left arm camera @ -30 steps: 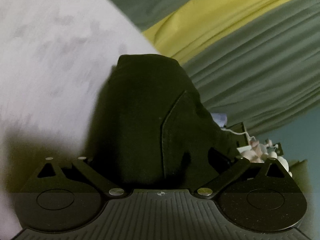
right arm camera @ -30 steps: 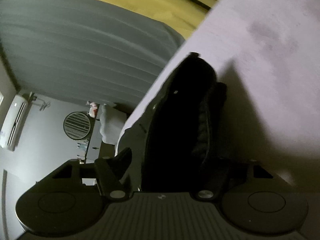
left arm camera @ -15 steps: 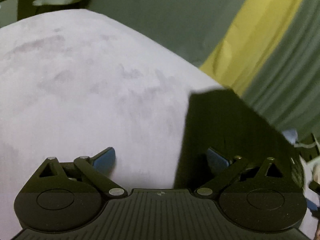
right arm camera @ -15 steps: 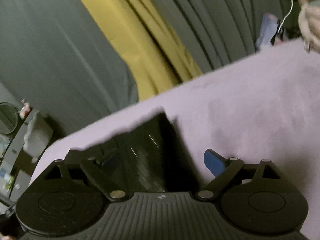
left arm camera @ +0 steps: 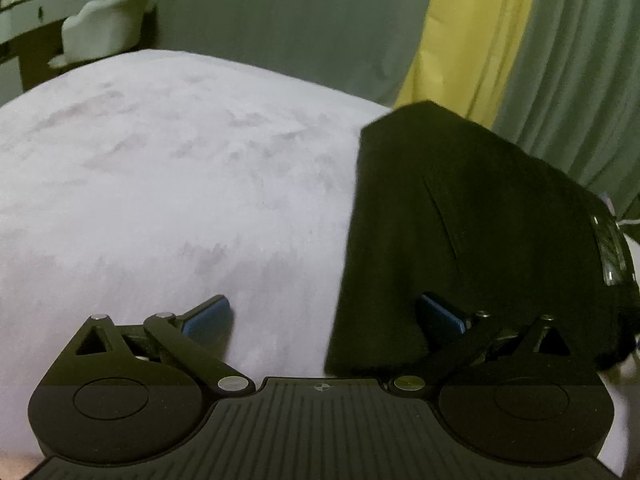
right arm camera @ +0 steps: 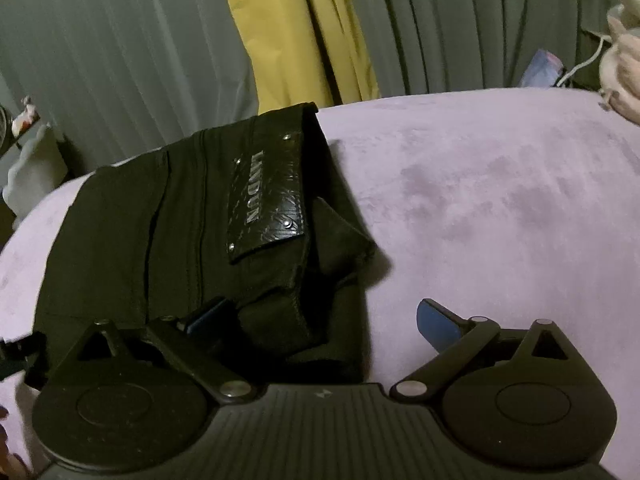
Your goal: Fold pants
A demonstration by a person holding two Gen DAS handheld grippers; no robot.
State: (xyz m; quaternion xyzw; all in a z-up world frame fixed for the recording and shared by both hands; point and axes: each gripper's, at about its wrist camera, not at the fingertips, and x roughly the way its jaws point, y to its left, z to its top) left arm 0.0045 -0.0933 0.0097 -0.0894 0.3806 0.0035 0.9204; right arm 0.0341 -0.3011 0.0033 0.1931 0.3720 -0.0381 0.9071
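— Where are the black pants point(right arm camera: 192, 232) lying?

— Folded into a compact bundle on the pale lilac bed cover point(right arm camera: 500, 208), towards its far edge. A shiny leather patch point(right arm camera: 266, 200) with metal rivets faces up on top, and a smaller flap of cloth sticks out at the bundle's right.

— What is the right gripper point(right arm camera: 324, 320) doing?

— Its jaws are opening, already spread wide. The left blue pad hangs over the bundle's near edge and the right one over bare cover; neither presses the cloth.

— And the left gripper point(left arm camera: 326, 318)?

— Spread wide too. The near left corner of the pants point(left arm camera: 460, 240) sits between its fingers, unpinched.

— What lies beyond the bed?

— Grey-green curtains point(right arm camera: 460, 20) with a yellow one point(right arm camera: 304, 32) between them. A white chair point(left arm camera: 104, 36) stands far left in the left wrist view.
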